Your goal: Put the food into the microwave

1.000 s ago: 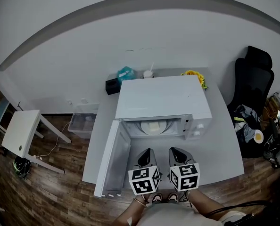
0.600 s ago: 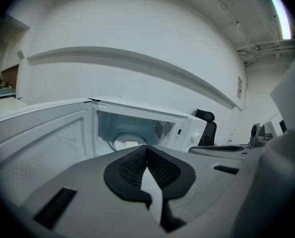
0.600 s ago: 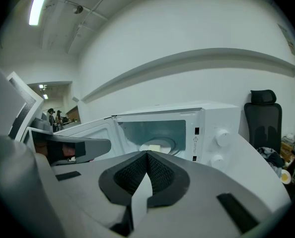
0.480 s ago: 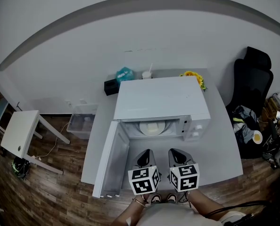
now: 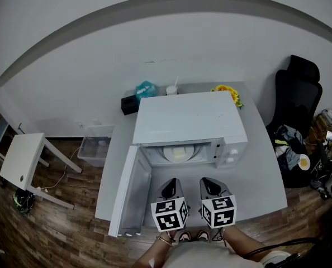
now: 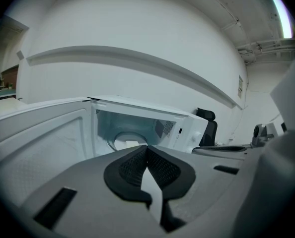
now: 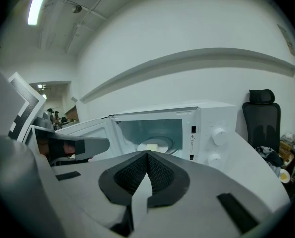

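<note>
Item: pale square food on a white round plate, already inside the white box microwave. The placing looks done.
Left to do: its white door stands open; you may yet shut it.
Your left gripper and right gripper: fingers pressed together, nothing between them, near the opening.
Change over the last second: none but a slight drift of the head view.

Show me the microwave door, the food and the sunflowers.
microwave door (image 5: 131,191): head view, middle of the open panel.
food (image 5: 178,156): head view, top of the pale block.
sunflowers (image 5: 227,87): head view, the yellow bloom.
</note>
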{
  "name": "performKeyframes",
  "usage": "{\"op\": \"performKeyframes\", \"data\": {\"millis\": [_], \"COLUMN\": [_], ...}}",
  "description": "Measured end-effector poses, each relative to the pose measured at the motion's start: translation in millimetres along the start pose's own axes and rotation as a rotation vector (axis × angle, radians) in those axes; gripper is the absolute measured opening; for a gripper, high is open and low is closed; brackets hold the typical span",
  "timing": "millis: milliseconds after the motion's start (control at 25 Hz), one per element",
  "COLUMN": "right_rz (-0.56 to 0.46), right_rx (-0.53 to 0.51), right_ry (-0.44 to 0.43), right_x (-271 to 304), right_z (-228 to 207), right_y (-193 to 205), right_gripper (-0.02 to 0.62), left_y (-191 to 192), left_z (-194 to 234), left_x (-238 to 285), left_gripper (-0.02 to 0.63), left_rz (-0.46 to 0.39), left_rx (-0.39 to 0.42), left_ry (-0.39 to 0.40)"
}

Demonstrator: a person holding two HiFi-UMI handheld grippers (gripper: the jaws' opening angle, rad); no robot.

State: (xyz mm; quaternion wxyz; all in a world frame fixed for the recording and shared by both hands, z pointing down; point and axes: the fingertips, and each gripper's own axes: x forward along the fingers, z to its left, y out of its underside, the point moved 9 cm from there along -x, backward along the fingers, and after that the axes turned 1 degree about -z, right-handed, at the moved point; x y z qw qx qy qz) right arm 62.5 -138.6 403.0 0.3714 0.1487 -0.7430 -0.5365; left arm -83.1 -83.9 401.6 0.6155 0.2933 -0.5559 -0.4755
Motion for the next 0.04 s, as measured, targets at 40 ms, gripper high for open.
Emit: {"op": "performKeyframes", "data": {"millis": [40], "right_rz": [0.000], "right_rx": [-0.001], "right_ry": [0.001], "right_x": [-0.1], "right_z": [-0.1], "right_y": [0.3], "right_gripper": [0.015], "left_y": [0.2], "left_z": [0.1], "left_x": [0.2], "left_gripper": [0.003], "left_rz": [0.000], "left_rx": [-0.001], "left_ry": [0.000]}}
